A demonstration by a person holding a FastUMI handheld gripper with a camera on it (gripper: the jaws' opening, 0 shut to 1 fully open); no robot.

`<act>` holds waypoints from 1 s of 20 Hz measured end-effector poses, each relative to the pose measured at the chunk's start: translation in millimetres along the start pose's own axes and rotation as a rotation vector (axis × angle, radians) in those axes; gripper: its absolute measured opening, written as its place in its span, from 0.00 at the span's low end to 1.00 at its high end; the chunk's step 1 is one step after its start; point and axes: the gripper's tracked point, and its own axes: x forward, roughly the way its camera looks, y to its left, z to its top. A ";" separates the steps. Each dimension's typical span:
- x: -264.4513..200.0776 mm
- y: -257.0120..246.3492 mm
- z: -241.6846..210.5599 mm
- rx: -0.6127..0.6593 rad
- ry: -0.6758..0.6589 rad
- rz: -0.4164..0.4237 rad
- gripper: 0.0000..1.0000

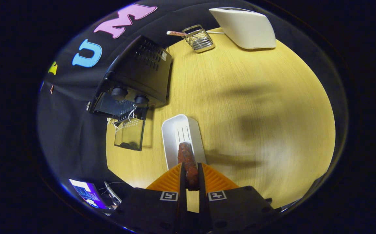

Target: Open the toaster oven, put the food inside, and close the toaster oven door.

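Observation:
My gripper [191, 169] is shut on a reddish-brown sausage-like piece of food [187, 159], which sticks out ahead of the fingertips. It hangs above a white rectangular tray [175, 130] on the wooden table. Beyond and to the left stands the black toaster oven [139, 73], seen from above, with two knobs. Its glass door [130, 133] is folded down open, and a wire rack [123, 112] shows inside.
A wire basket [199, 39] with a striped stick lies at the far side of the round wooden table [256, 113], beside a white appliance [245, 27]. A lit screen [87, 193] and cables sit off the table's near left edge.

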 end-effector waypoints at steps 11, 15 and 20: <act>-29.4 50.2 23.0 0.109 -0.243 0.032 0.16; -54.6 79.9 36.1 0.198 -0.389 0.046 0.16; -46.6 141.5 34.5 0.295 -0.508 0.082 0.16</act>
